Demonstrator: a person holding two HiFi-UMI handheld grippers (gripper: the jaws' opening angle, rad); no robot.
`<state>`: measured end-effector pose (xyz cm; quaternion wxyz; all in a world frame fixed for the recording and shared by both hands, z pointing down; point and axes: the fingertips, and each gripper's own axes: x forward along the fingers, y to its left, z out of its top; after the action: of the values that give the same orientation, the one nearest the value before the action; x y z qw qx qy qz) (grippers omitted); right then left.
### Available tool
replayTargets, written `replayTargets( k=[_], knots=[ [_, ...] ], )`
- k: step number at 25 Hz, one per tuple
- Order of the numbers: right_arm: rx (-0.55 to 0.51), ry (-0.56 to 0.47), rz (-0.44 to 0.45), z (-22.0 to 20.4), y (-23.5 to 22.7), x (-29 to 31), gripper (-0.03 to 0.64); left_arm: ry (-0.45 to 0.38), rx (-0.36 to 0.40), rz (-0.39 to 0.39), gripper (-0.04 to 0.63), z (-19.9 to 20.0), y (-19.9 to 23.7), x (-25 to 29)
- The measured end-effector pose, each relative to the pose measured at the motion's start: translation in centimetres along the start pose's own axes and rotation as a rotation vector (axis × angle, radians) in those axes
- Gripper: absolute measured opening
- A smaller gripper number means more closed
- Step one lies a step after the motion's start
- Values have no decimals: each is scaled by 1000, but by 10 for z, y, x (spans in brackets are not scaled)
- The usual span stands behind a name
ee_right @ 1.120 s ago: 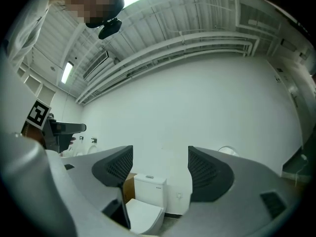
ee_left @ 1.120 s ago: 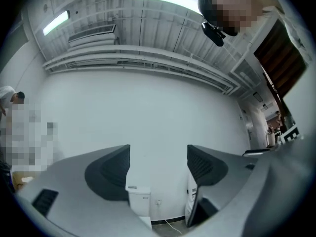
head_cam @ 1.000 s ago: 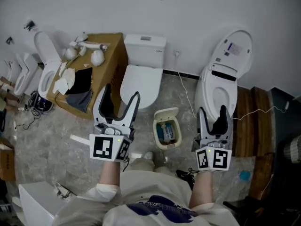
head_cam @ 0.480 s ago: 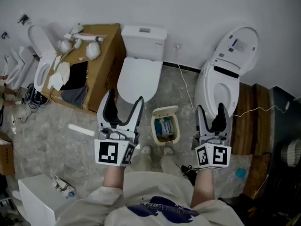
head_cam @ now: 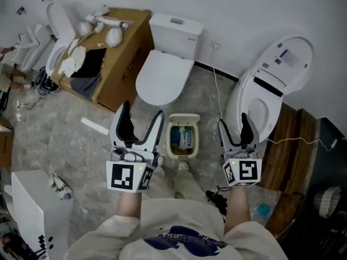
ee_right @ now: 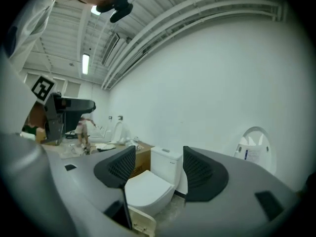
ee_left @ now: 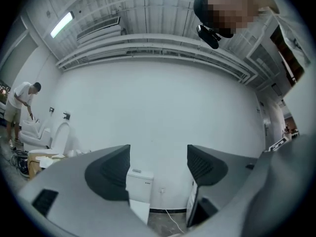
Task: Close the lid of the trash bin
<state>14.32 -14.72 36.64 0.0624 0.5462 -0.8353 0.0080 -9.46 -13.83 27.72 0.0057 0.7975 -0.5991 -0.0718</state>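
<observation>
A small cream trash bin (head_cam: 183, 140) stands on the floor between my two grippers, just ahead of the person's feet. Its lid (head_cam: 184, 118) is raised at the far side, and blue and white rubbish shows inside. My left gripper (head_cam: 142, 114) hangs left of the bin, open and empty. My right gripper (head_cam: 234, 121) hangs right of it, open; its jaws have just been closing a little with nothing between them. Between the jaws of the left gripper (ee_left: 158, 168) I see only wall and a toilet tank (ee_left: 139, 182). The right gripper (ee_right: 157, 169) frames a white toilet (ee_right: 148, 186), with the bin's lid (ee_right: 140, 224) below.
A closed white toilet (head_cam: 164, 76) stands just behind the bin. A second toilet (head_cam: 265, 93) with its seat up is at the right, by wooden boards (head_cam: 290, 145). A cardboard box (head_cam: 119, 58) of parts sits at the left, a white box (head_cam: 35, 210) at the near left.
Both grippers have sunk toward the floor. The bin now sits closer between them, near the person's feet. Its lid stays raised.
</observation>
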Motion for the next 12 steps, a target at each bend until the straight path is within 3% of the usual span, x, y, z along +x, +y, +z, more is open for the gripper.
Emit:
replayTargets(
  k=[6, 12],
  knots=[
    [-186, 220, 287, -80, 16, 29, 313, 12, 5, 39, 345, -6, -22, -12],
    [-395, 518, 609, -208, 57, 67, 313, 27, 15, 89, 345, -18, -17, -24]
  ],
)
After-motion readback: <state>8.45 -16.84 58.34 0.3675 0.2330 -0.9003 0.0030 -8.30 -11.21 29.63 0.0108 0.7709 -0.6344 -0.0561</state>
